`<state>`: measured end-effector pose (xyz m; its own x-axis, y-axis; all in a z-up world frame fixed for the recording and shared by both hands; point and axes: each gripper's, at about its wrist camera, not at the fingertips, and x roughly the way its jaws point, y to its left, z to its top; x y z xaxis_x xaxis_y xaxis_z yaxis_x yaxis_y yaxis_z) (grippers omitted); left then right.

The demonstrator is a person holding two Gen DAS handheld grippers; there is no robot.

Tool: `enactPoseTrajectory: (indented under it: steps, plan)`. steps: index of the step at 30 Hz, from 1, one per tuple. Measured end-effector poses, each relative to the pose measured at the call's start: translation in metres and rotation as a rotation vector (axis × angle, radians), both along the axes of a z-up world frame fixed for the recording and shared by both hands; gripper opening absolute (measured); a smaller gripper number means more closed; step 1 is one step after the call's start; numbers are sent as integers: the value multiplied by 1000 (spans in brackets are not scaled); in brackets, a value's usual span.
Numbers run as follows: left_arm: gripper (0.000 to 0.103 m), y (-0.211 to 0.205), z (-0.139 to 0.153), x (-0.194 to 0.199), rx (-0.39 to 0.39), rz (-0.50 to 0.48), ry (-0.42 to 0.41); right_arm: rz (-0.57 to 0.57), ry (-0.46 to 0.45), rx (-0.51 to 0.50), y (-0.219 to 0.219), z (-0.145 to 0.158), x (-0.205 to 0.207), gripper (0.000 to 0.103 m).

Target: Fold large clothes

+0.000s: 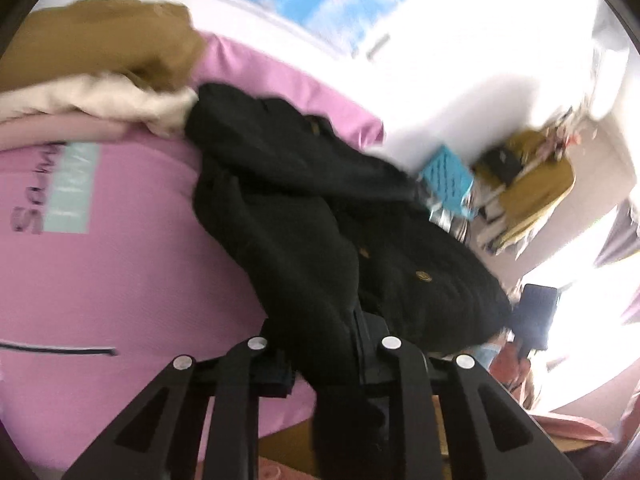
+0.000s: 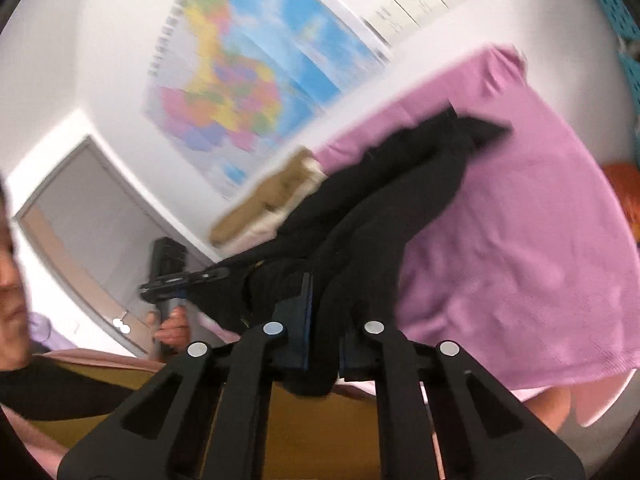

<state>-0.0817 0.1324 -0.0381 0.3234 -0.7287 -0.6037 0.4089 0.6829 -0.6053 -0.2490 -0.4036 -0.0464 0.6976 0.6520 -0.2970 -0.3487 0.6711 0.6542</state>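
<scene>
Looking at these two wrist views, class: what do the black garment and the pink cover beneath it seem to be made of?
Black garment: probably a thick, matte knit or wool-like cloth; it drapes heavily, shows no shine, and has small brass-coloured buttons. Pink cover: seemingly a woven or fine-ribbed cotton-type fabric, matte, with faint lined texture. Blur leaves both uncertain.

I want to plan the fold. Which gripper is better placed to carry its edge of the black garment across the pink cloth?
Probably the right gripper: the black garment runs straight ahead from it, with open pink cloth beside it. The left gripper faces piled clothes.
</scene>
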Motion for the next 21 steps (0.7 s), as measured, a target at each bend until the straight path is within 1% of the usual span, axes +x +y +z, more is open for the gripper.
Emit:
enactPoseTrajectory:
  steps: [1,2,4,5,6,7,8,9,10,11,12,13,15,16,18,19,20,21]
  plan:
    - [23,3,4,-2,17,-3,0,8,-2,-11,1,2,-3,8]
    - [24,1,4,-3,33,-11,4,14,20,-18,2,-2,-2,8]
    - [30,-4,-8,-2,77,-37,29,43,116,-1,5,-22,8,11]
    - [31,-6,-15,-1,91,-45,47,44,168,-11,4,-35,12,12]
    - [34,-10,-26,1,96,-60,77,43,205,-8,3,-46,14,18]
    - [35,-11,-36,2,96,-71,104,48,223,0,5,-51,16,24]
    - [35,-13,-49,4,108,-74,132,41,243,-18,5,-60,17,26]
    - [36,-13,-58,4,117,-75,143,24,258,-43,5,-64,17,40]
    - [42,-14,-64,5,116,-80,149,9,271,-68,5,-68,17,66]
    - [44,-13,-70,6,121,-80,157,-10,281,-80,3,-72,17,76]
    - [48,-13,-73,7,126,-73,157,-13,283,-72,2,-74,18,79]
    - [57,-13,-75,9,122,-73,154,-2,282,-57,2,-76,18,79]
    - [69,-14,-78,10,119,-84,159,13,268,-64,5,-75,19,78]
    - [76,-16,-77,9,106,-102,146,26,266,-70,7,-77,20,78]
    - [77,-22,-75,4,128,-119,121,45,264,-90,15,-77,23,77]
    - [75,-23,-75,4,141,-124,112,57,270,-90,17,-77,25,58]
    - [65,-27,-74,1,139,-140,113,84,279,-66,17,-78,28,41]
    - [40,-31,-74,0,145,-152,124,102,291,-41,18,-79,29,28]
